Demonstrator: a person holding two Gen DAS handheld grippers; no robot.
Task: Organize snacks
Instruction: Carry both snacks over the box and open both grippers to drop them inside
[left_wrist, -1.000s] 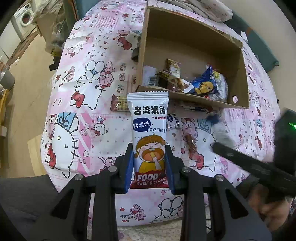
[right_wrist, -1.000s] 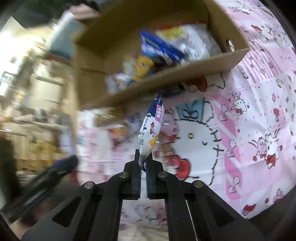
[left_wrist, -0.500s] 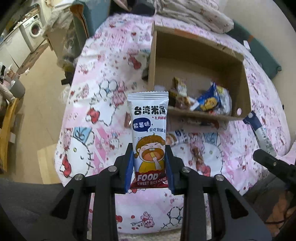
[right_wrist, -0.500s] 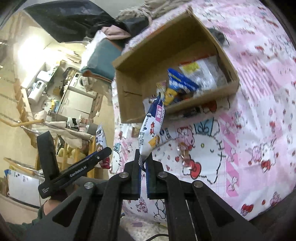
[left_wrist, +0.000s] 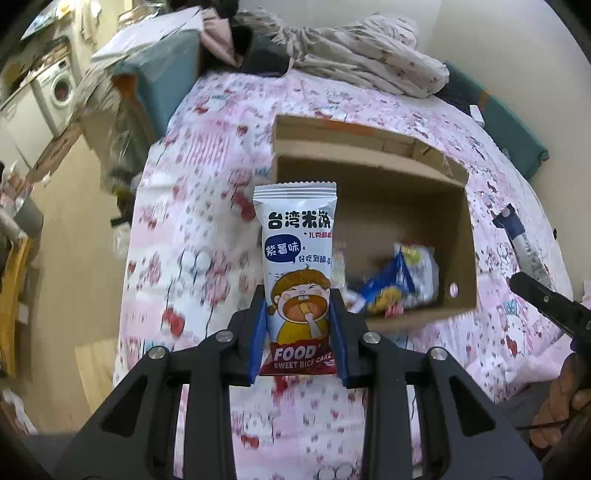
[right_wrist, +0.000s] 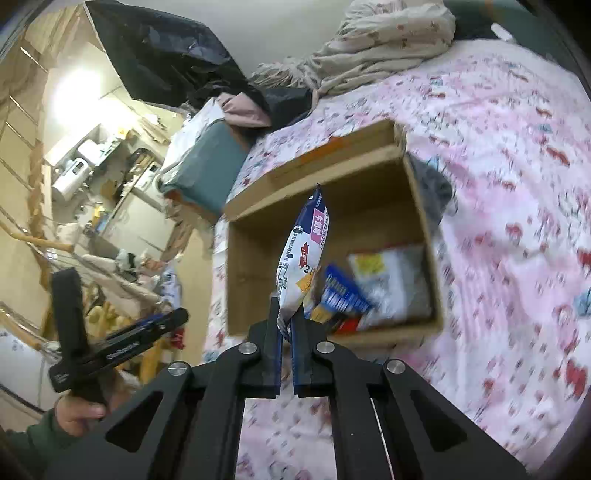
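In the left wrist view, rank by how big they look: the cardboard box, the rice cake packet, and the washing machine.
1. cardboard box
2. rice cake packet, though nearness to the camera inflates it
3. washing machine, far off, so its small look proves little

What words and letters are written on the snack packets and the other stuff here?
"台湾米饼": top of the white rice cake packet in the left gripper.
"紫薯味": its blue bubble.
"FOOD" and "SWEET RICE CAKE": its red bottom band.
Blue-and-white packet in the right gripper: print too small and tilted to read.
Packets inside the brown cardboard box: blurred.
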